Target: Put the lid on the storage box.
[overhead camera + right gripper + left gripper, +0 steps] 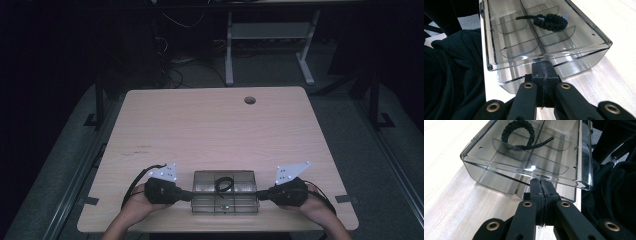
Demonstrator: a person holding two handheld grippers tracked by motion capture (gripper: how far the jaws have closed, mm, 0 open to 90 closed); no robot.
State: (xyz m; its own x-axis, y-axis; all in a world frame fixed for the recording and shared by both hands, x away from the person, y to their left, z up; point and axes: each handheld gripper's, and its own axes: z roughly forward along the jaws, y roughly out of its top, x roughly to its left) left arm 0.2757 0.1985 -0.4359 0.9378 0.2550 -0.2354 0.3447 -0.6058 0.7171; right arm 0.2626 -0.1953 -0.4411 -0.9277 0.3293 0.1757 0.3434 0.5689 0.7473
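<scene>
Between closed hand-held grippers, unlabelled clear box (225,191) with black braided bracelet (224,184)

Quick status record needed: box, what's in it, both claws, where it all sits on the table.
box: clear plastic organiser box with dividers, lid down, at the table's near edge
contents: black braided bracelet in a far middle compartment
left claw: shut, tips at the box's left end
right claw: shut, tips at the box's right end
contact: tips meet the box under the lid rim; a real grip cannot be told
</scene>
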